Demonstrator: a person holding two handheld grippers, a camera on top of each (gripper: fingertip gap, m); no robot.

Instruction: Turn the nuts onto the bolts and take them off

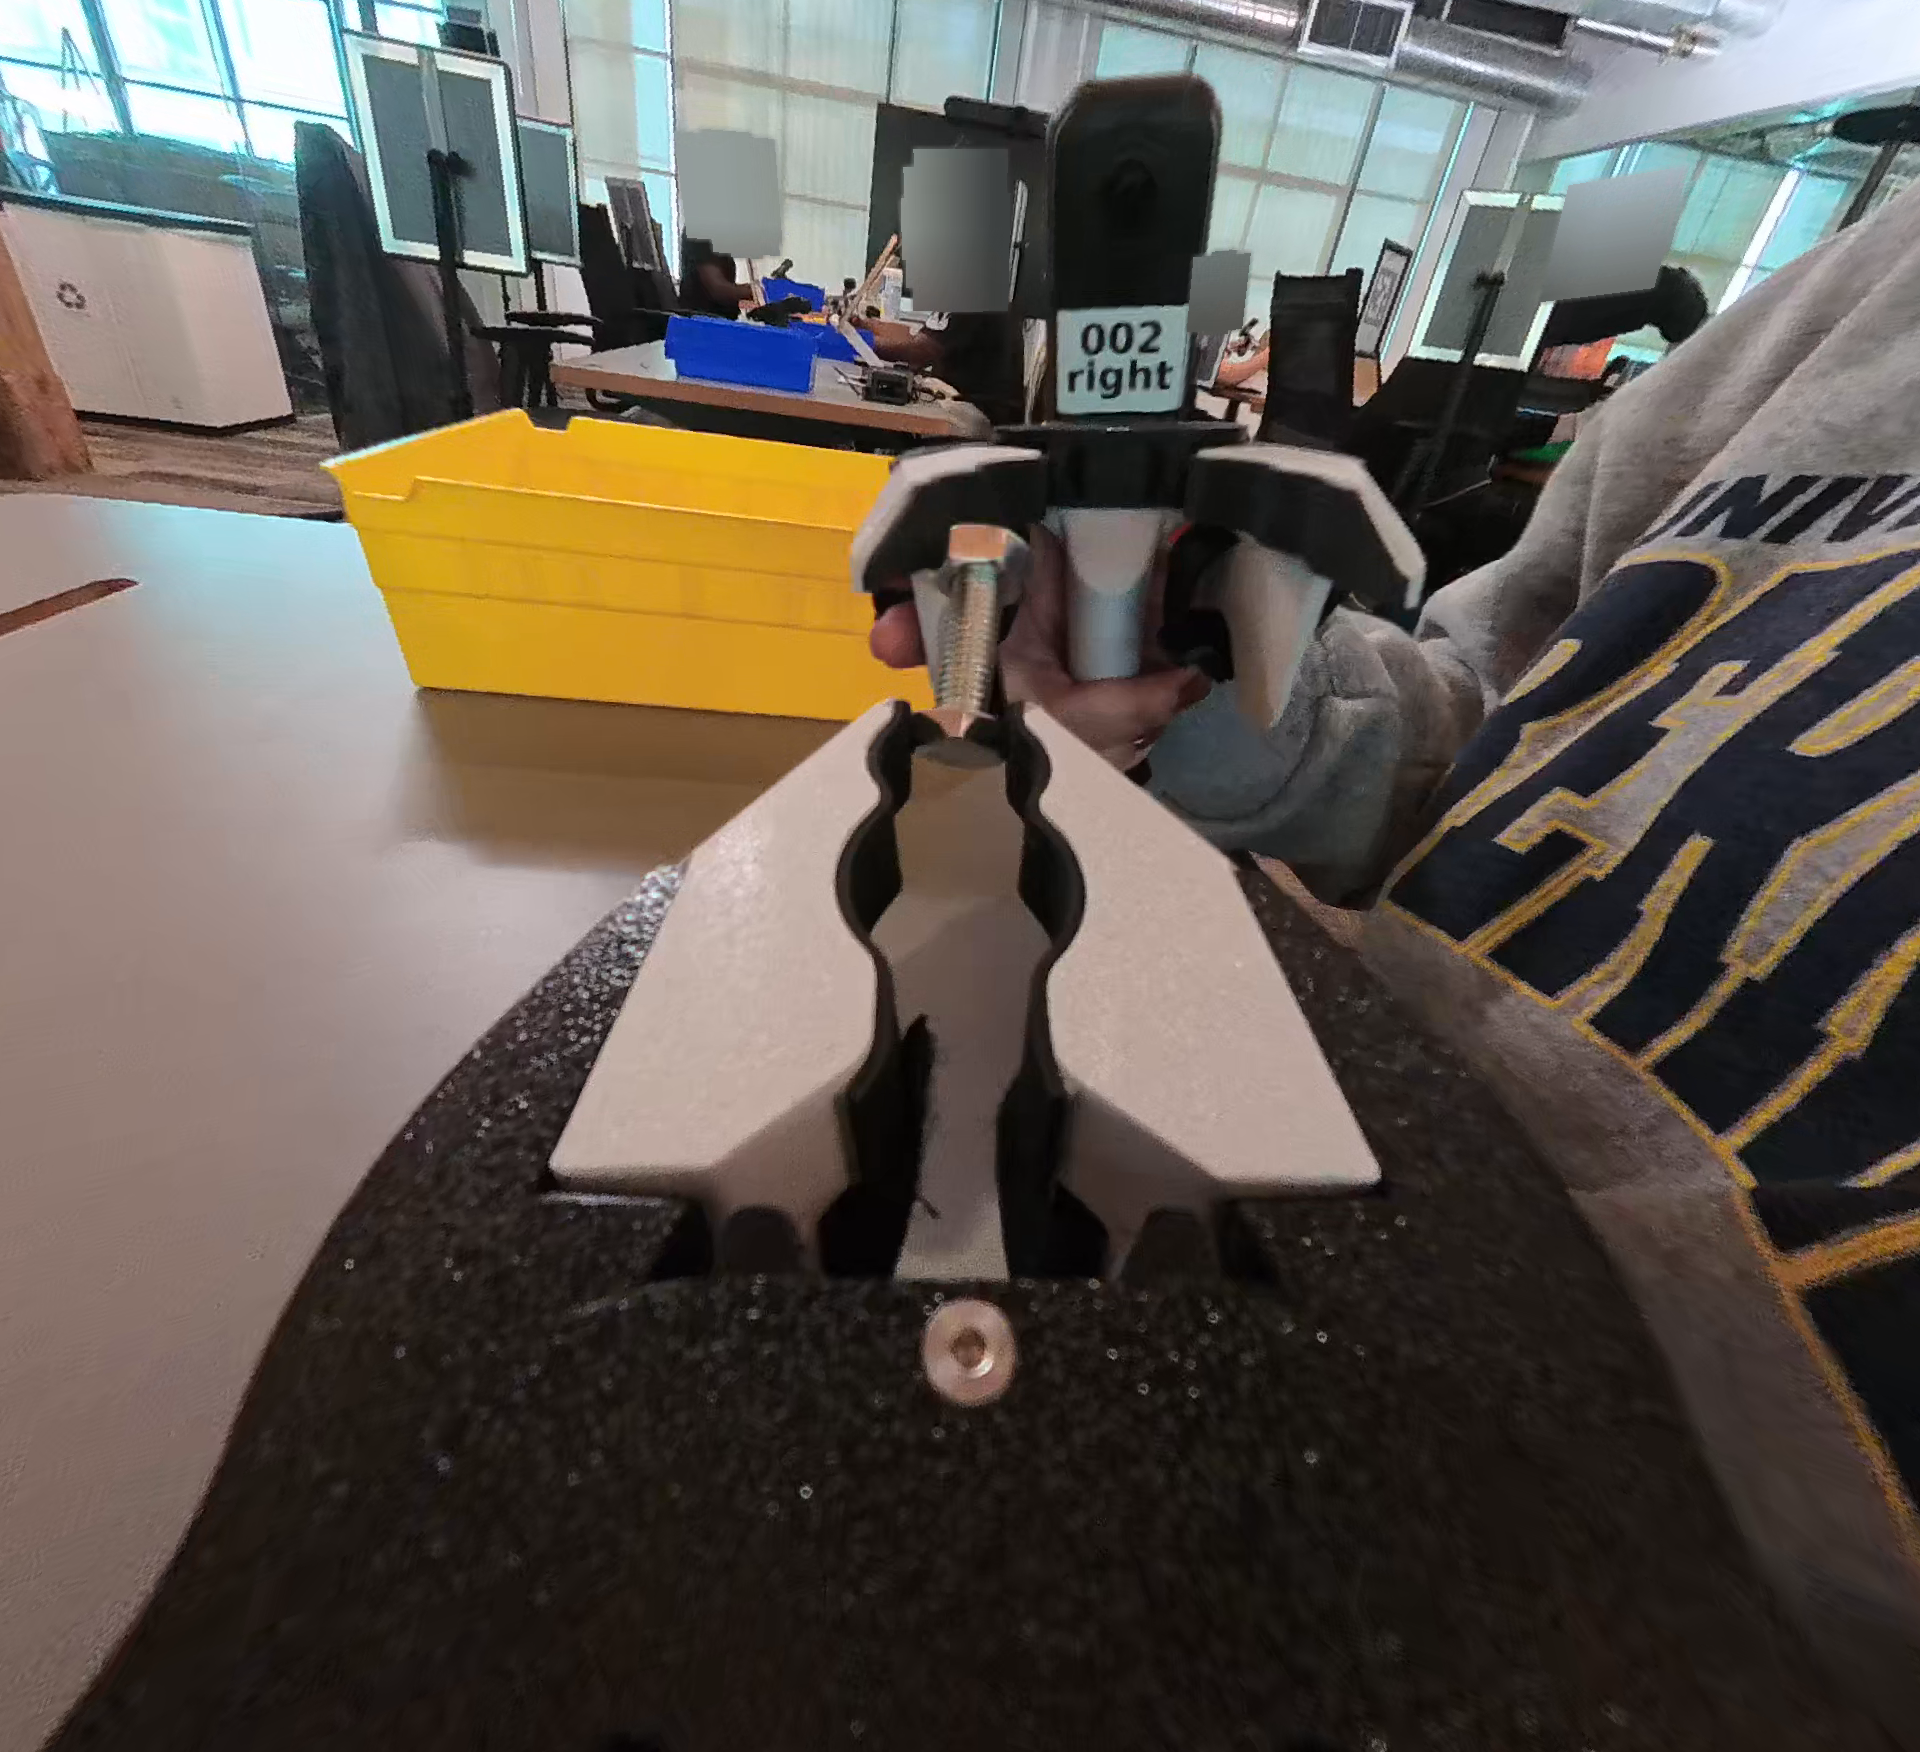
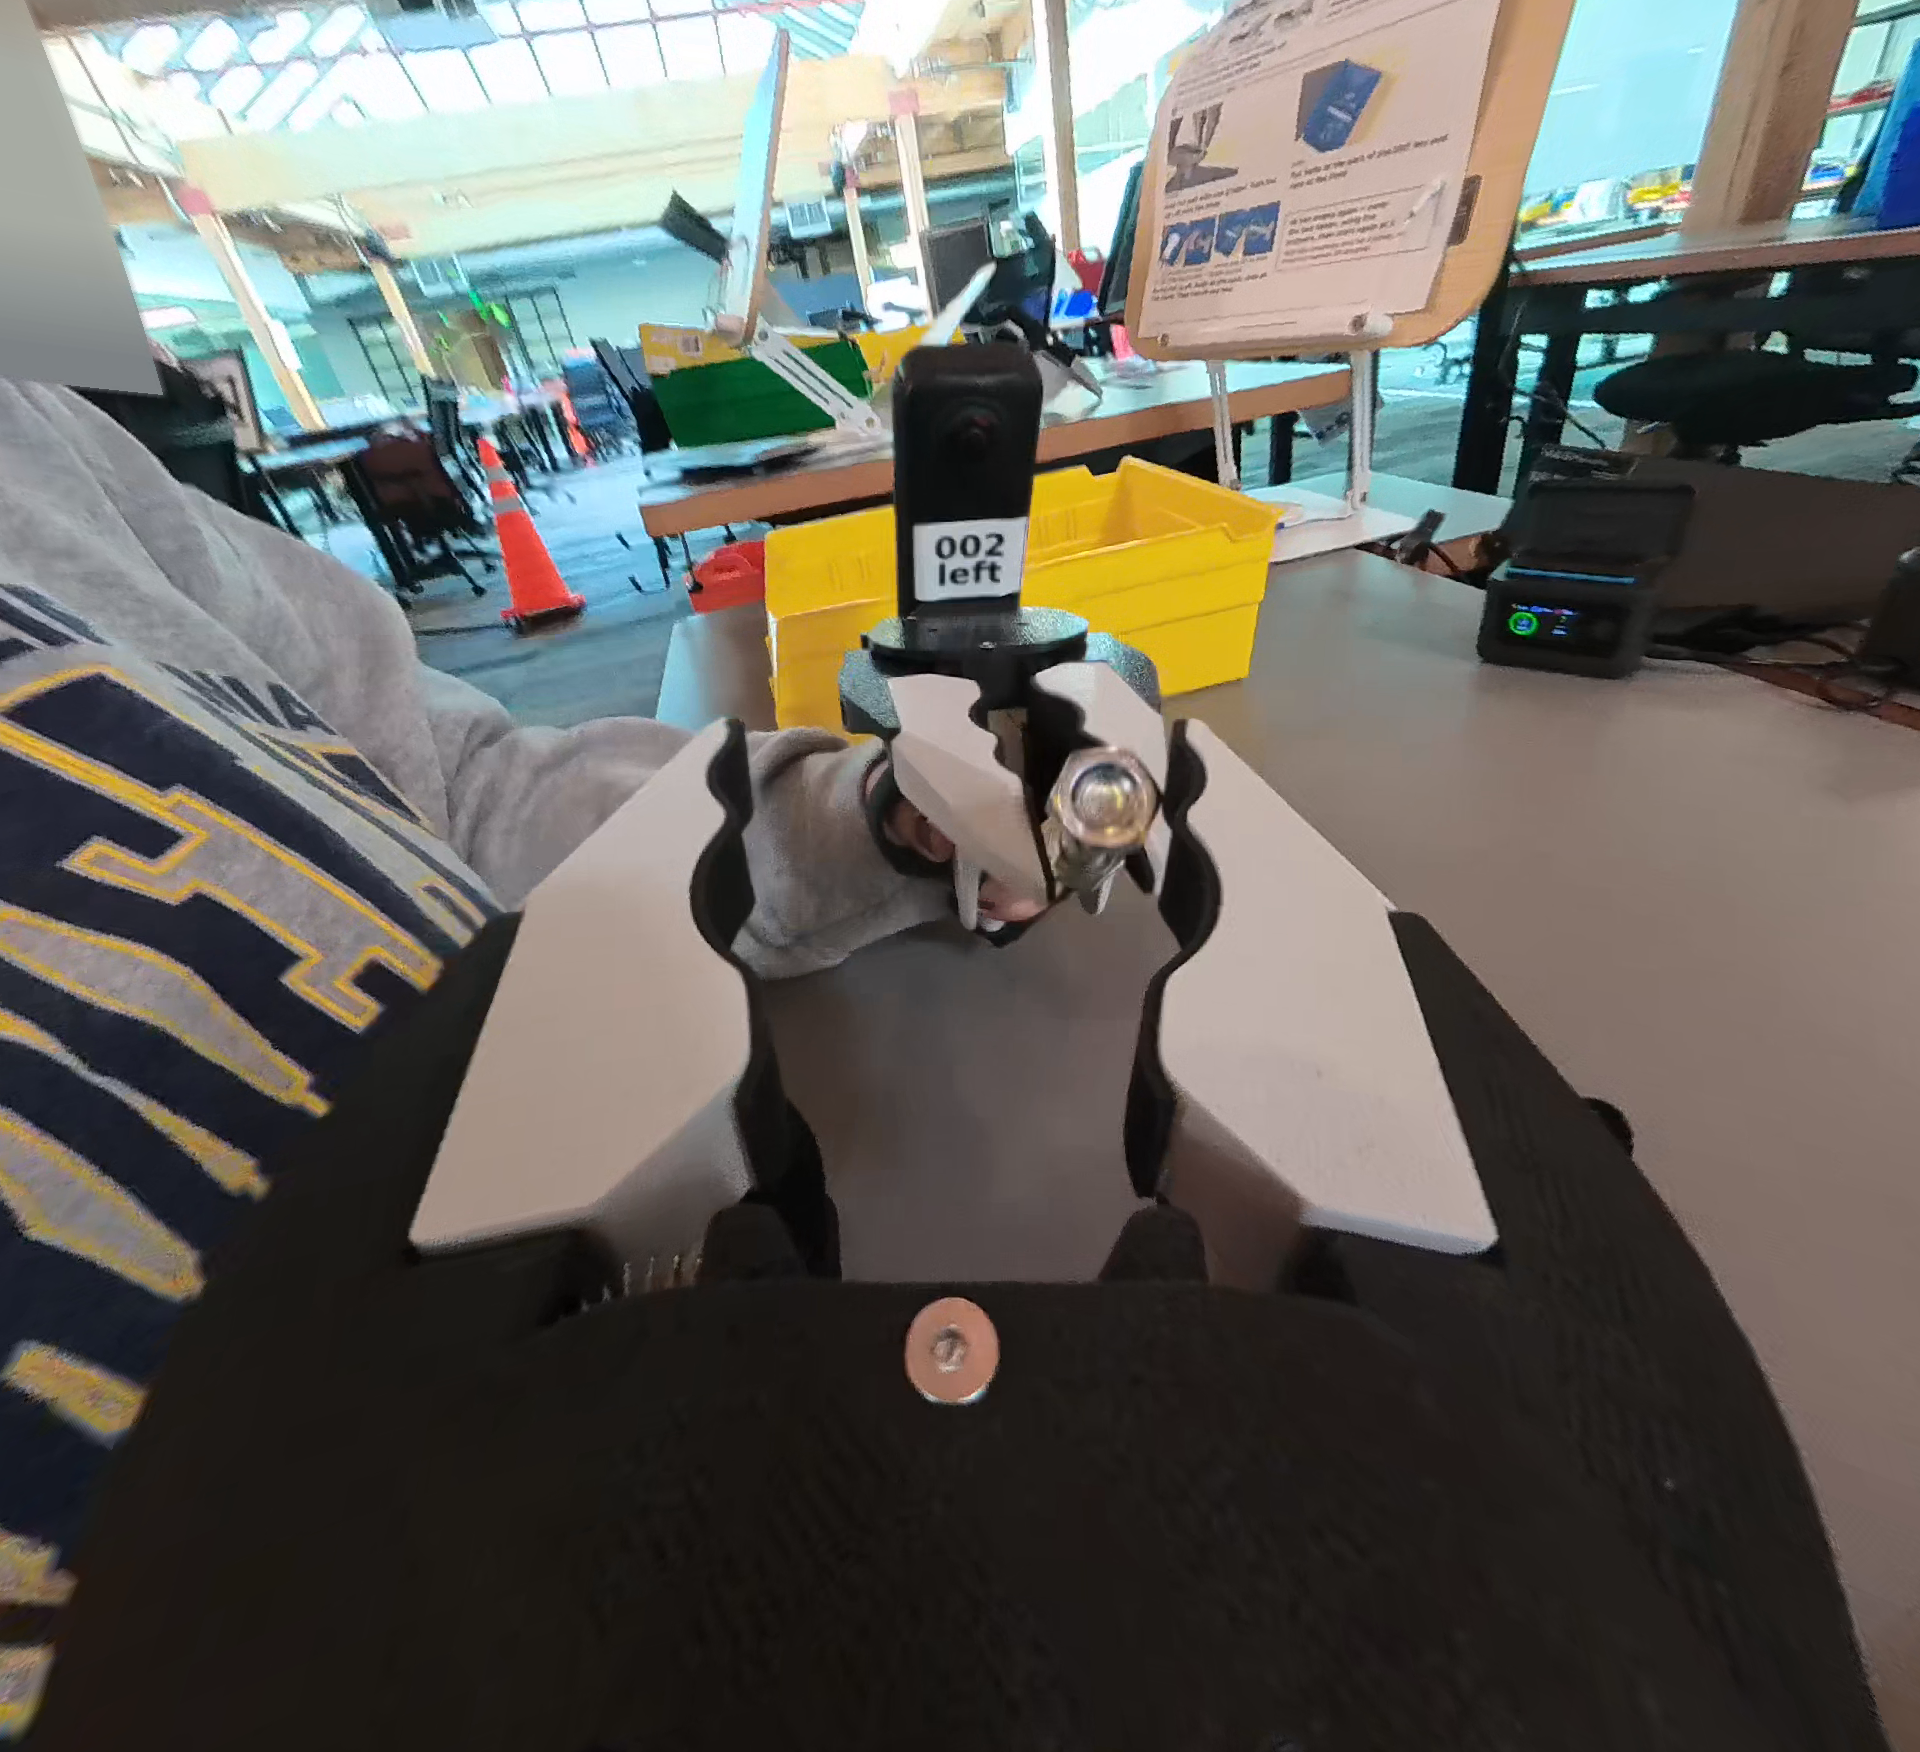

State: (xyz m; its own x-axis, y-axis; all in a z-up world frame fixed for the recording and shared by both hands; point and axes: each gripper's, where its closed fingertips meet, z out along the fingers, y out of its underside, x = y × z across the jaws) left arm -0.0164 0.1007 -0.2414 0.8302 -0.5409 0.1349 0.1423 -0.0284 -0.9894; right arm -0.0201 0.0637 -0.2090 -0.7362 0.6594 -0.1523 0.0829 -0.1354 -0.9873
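While the left gripper (image 1: 956,746) pinches a steel bolt (image 1: 966,637) at its fingertips, just above the centre of the left wrist view, the right gripper (image 2: 961,845) faces it with its fingers spread wide and nothing between them. In the left wrist view the bolt's long axis runs nearly straight up the frame: one hex end is caught between the dark pads, the other hex end stands free above, right in front of the opposing gripper's left-hand finger. Which end is the bolt head and which the nut (image 1: 987,549) I cannot say for sure (the upper hex looks like the nut, but the lens distorts it).

From the right wrist view the bolt (image 2: 1101,809) points almost end-on at the camera, slightly right of centre and inside the span of the open fingers. So the free end lies directly ahead of the right gripper, along its own line of approach; closing on it needs a small shift rightward. A yellow bin (image 1: 623,559) sits on the table (image 1: 208,871) behind.
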